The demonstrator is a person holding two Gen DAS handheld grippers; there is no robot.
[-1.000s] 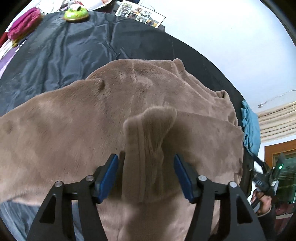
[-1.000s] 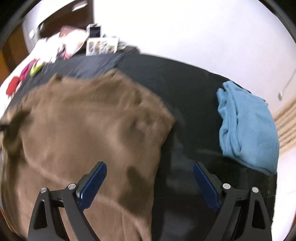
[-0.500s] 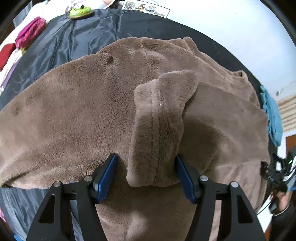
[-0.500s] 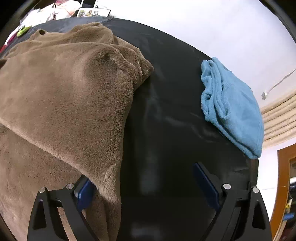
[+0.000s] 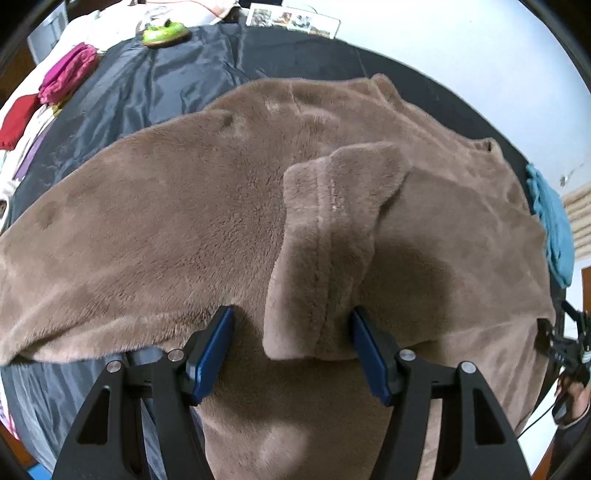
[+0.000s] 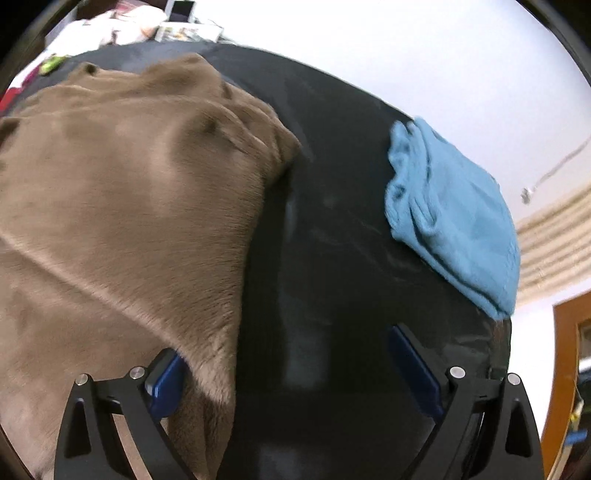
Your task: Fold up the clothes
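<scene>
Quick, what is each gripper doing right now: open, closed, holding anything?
Left gripper: open around a raised fold of the brown fleece garment, not clamped.
Right gripper: open, holding nothing.

The brown fleece garment (image 5: 184, 229) covers most of the dark bed cover (image 6: 325, 258), and its raised sleeve cuff (image 5: 332, 236) stands between the parted jaws of the left gripper (image 5: 291, 350). A bare lane of cover runs between the garment's right edge and the folded blue cloth (image 6: 454, 218) at the right edge. At the far left corner, bare cover lies before a green object (image 5: 164, 33) and pink clothes (image 5: 68, 72).
</scene>
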